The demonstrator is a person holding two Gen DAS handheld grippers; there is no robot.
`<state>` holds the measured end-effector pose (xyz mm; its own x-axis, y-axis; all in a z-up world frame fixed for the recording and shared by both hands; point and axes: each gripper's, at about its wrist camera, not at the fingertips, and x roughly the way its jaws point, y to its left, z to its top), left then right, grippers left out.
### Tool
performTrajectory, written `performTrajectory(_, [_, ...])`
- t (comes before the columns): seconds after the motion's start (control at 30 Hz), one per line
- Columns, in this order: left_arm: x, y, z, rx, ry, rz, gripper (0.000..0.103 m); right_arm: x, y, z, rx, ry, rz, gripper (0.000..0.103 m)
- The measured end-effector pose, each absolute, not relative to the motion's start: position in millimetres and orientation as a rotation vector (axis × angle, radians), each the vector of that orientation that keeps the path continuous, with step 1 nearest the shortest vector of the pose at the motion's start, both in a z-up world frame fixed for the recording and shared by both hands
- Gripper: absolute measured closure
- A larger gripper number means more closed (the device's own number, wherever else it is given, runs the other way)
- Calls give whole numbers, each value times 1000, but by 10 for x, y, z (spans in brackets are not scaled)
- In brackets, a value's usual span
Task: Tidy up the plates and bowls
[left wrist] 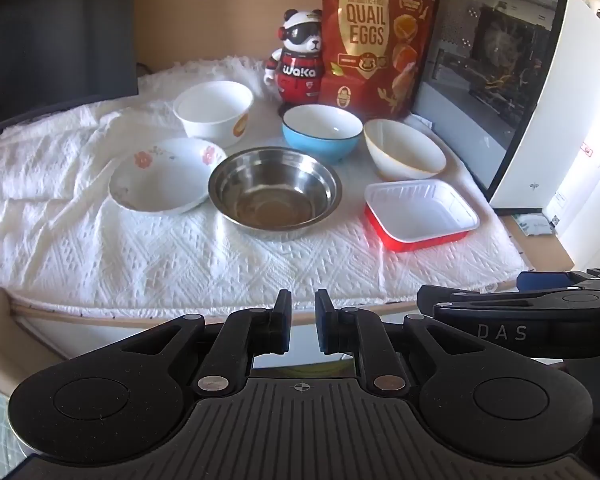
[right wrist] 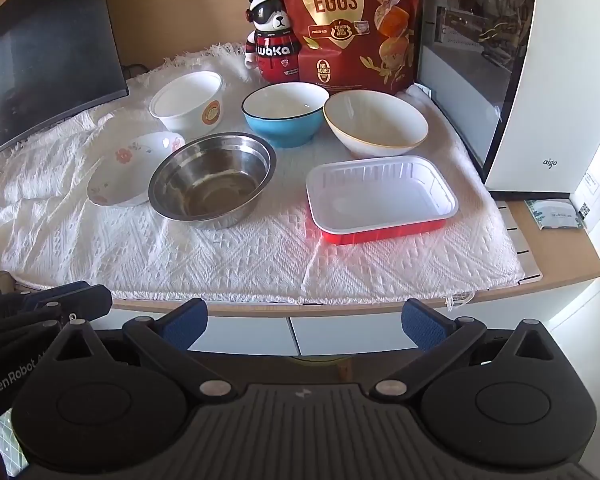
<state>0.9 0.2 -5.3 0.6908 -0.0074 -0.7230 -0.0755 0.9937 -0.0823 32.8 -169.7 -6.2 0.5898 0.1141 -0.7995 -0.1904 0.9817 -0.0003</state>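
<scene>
Several dishes stand on a white cloth [left wrist: 180, 256]: a steel bowl [left wrist: 275, 192] in the middle, a flowered shallow bowl [left wrist: 166, 176] to its left, a white bowl [left wrist: 214, 114] at the back left, a blue bowl [left wrist: 322, 132], a tilted white bowl with a gold rim [left wrist: 404, 150] and a red tray with a white inside [left wrist: 420, 210] on the right. My left gripper [left wrist: 303, 322] is nearly shut and empty, short of the table's front edge. My right gripper [right wrist: 304, 320] is open and empty, also short of the edge. The dishes also show in the right wrist view, with the steel bowl [right wrist: 212, 178] and the red tray [right wrist: 382, 196] nearest.
A panda figure [left wrist: 300, 62] and a red quail egg bag [left wrist: 374, 36] stand at the back. A white computer case [left wrist: 516, 92] stands at the right, a dark monitor [left wrist: 56, 36] at the left. A small packet [right wrist: 554, 214] lies on the wooden tabletop at the right.
</scene>
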Motion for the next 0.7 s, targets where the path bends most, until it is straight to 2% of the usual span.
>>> performTrajectory(0.7, [42,1,-44,-129,811,31,88,345,-1712,-41,-84,925,181,0])
